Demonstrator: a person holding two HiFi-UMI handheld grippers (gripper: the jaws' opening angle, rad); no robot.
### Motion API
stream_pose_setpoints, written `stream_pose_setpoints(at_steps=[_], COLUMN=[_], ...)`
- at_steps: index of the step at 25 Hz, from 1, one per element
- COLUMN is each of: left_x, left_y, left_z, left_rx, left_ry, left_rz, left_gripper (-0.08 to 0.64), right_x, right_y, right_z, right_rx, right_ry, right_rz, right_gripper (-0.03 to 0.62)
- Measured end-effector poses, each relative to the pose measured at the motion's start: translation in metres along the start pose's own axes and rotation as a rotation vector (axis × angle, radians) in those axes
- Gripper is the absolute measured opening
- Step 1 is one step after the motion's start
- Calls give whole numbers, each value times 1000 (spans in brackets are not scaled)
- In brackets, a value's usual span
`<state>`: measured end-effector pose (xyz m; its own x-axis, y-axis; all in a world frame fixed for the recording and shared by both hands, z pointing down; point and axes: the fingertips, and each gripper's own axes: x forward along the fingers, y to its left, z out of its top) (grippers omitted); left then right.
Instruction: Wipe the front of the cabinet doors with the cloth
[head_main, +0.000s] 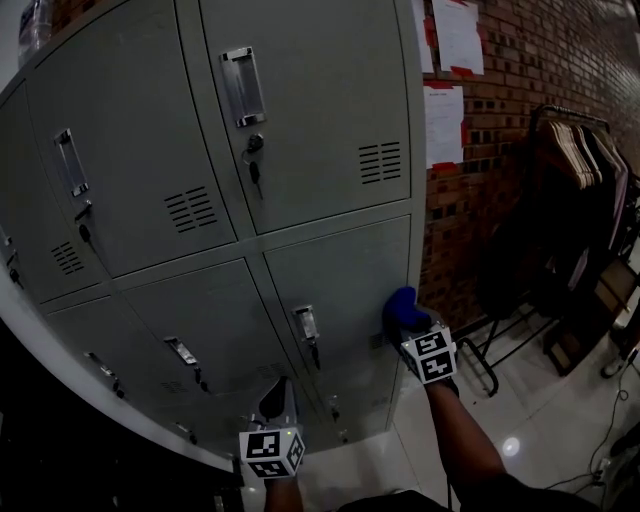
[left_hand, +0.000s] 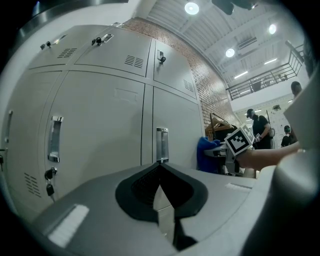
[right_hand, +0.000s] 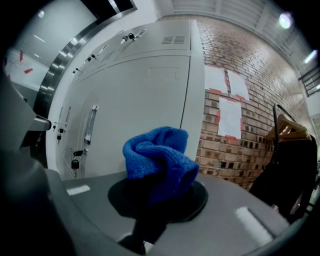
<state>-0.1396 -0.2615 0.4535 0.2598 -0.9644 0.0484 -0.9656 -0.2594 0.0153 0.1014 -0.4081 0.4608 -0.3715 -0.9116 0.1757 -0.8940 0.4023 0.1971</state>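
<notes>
**Blue cloth at the lower locker door's right edge**

The right gripper (head_main: 405, 325) is clamped on a bunched blue knitted cloth (head_main: 399, 303), which bulges out past its jaws. In the head view the cloth sits at about 4 o'clock, against the right edge of the lower right grey metal cabinet door (head_main: 340, 265), just right of that door's chrome handle (head_main: 305, 322). The left gripper (head_main: 277, 398) hangs at 6 o'clock, pointed at the bottom doors, jaws pressed together with nothing between them. A red brick wall (head_main: 520, 60) with white paper sheets (head_main: 443, 125) fills 2 o'clock, and a dark rack of wooden hangers (head_main: 575, 150) stands at 3 o'clock.
</notes>
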Motion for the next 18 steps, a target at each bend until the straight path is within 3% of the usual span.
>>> stream_pose_setpoints(at_steps=[9,18], left_x=[0,-5], left_y=[-3,2], left_z=[-3,-2], left_rx=[2,10], left_ry=[10,8], left_rz=[-7,-5], left_gripper=[14,14], right_x=[-7,6], right_y=[-7,75], right_z=[-11,-8], right_rx=[16,0], right_ry=[15,-8], right_rz=[-24,132], right_gripper=[54,54])
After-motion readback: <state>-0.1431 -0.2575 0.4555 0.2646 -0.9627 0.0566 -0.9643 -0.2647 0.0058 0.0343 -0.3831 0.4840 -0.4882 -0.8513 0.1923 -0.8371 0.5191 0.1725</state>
